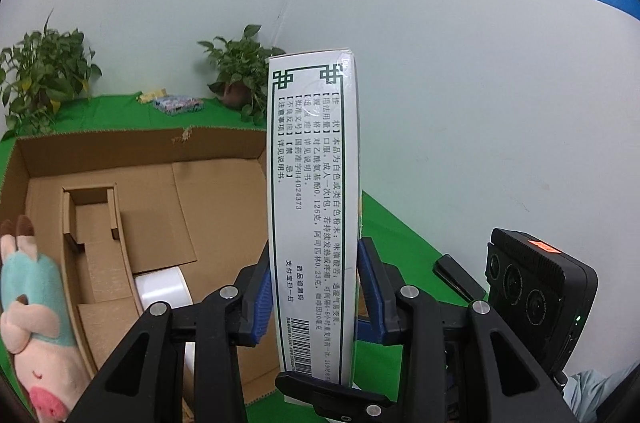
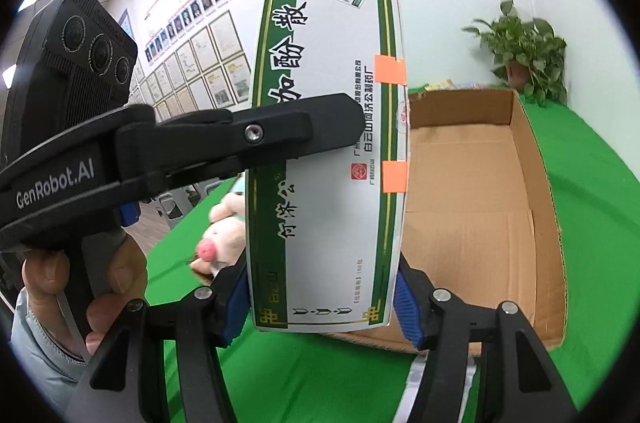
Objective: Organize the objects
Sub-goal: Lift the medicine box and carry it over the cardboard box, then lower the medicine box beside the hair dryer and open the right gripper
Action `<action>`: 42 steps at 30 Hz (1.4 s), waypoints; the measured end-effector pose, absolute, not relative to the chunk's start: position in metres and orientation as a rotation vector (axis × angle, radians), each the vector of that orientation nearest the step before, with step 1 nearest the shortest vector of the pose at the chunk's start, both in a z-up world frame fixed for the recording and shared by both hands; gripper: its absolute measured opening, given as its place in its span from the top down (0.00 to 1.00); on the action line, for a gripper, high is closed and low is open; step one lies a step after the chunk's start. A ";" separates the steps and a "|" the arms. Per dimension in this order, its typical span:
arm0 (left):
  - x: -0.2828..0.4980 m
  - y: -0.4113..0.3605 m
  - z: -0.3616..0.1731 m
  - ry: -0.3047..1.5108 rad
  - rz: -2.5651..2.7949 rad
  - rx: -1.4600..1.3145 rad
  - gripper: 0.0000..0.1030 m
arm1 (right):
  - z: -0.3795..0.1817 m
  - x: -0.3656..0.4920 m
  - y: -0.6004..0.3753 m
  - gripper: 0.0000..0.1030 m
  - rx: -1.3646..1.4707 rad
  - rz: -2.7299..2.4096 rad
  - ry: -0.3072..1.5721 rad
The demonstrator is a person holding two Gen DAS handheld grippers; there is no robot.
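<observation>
Left wrist view: both grippers, left (image 1: 314, 297) and right (image 2: 322, 297), clench one medicine box (image 1: 314, 183) above one open carton (image 1: 224, 159); one plush pig (image 1: 30, 307) lies beside the carton.

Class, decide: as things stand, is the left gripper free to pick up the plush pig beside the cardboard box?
Probably not: the left gripper is shut on the medicine box, so its jaws are occupied. The plush pig lies uncovered beside the cardboard box.

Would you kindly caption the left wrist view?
Left gripper clamps a medicine box above the open cardboard box.
</observation>
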State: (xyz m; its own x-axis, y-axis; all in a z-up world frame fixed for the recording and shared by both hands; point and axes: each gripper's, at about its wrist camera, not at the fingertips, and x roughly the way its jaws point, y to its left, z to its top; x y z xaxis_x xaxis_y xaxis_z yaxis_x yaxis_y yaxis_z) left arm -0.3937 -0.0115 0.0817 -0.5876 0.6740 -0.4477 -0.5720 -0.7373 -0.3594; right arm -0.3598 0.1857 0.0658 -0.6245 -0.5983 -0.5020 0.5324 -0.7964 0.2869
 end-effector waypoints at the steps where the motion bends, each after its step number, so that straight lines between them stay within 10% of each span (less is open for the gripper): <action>1: -0.398 -0.011 0.077 -0.238 2.287 -0.764 0.65 | 0.061 -0.367 0.188 0.42 0.813 -2.365 -0.148; 22: -0.497 0.016 -0.062 -0.461 2.143 -1.191 0.65 | -0.034 -0.436 0.210 0.42 1.240 -2.231 -0.214; 42: -0.439 -0.007 -0.034 -0.348 2.387 -1.189 0.57 | -0.049 -0.448 0.163 0.42 1.432 -2.262 0.025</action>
